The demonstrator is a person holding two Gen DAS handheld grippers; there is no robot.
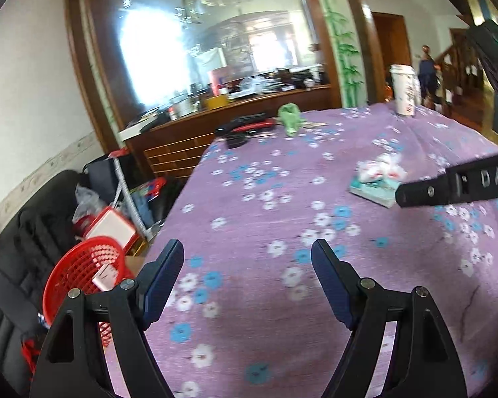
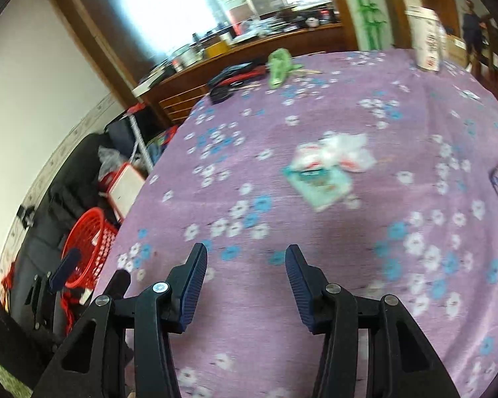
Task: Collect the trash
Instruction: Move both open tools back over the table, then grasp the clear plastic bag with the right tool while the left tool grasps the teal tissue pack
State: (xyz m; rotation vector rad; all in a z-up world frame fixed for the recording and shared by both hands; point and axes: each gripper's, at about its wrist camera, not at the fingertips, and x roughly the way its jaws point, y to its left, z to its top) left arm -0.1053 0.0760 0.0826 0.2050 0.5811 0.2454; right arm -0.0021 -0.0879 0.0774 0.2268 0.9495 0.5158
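OK, we see motion blur on the wrappers; left gripper wide, right gripper narrower, both empty over the purple tablecloth; red basket on the floor.

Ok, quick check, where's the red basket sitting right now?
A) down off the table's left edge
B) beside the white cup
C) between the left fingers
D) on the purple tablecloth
A: the red basket stands low beside the table's left edge, below the purple tablecloth, by a dark seat.
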